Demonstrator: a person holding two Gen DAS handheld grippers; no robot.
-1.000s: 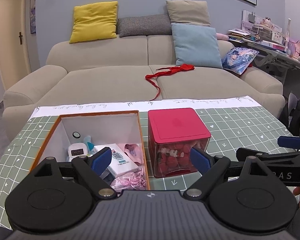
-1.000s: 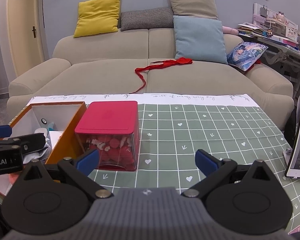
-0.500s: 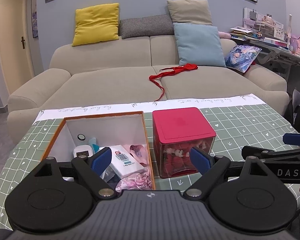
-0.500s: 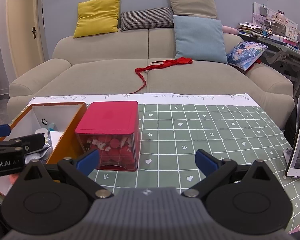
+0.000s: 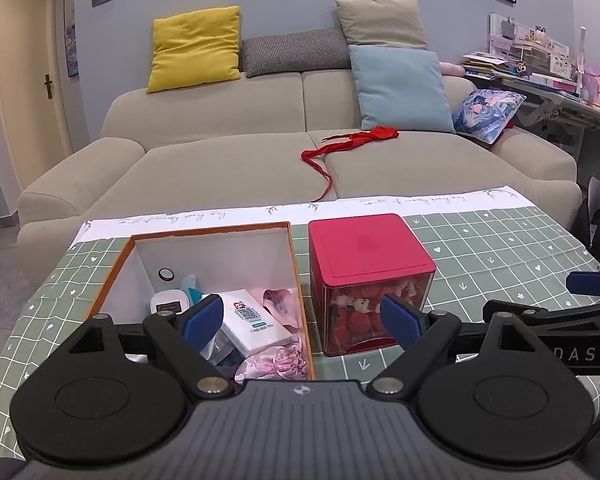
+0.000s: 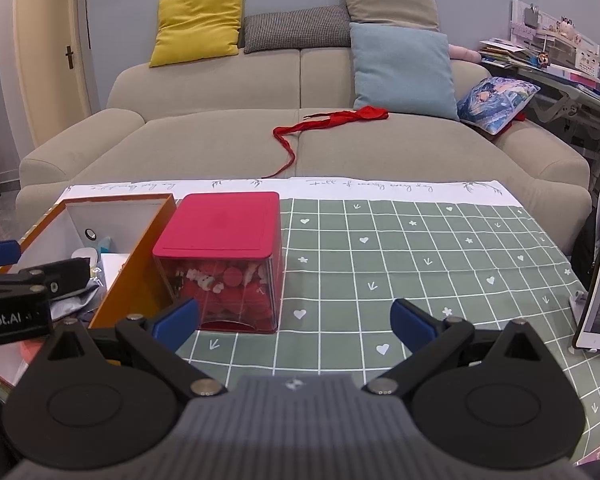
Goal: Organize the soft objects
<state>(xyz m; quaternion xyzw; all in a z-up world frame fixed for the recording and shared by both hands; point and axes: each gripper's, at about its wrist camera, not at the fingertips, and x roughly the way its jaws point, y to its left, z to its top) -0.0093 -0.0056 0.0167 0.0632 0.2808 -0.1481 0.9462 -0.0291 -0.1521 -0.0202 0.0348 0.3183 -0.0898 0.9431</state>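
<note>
An open orange box [image 5: 116,266] sits on the green checked tablecloth and holds a white packet [image 5: 256,326], pink soft items [image 5: 274,364] and small gadgets. It also shows in the right wrist view [image 6: 140,276]. Beside it on the right stands a clear box with a red lid [image 5: 366,244], also seen in the right wrist view [image 6: 224,222], filled with red and white soft toys. My left gripper [image 5: 302,320] is open and empty, in front of both boxes. My right gripper [image 6: 294,320] is open and empty, over the cloth to the right of the red box.
A beige sofa [image 5: 228,160] stands behind the table with yellow [image 5: 194,46], grey and blue [image 5: 400,88] cushions and a red fabric strip [image 5: 340,148]. A tablet [image 6: 598,280] leans at the table's right edge. A cluttered desk [image 5: 540,76] is at far right.
The left gripper has drawn back and shifted slightly left, so the boxes sit further right in its view. The right gripper has stayed almost still. Both stay open.
</note>
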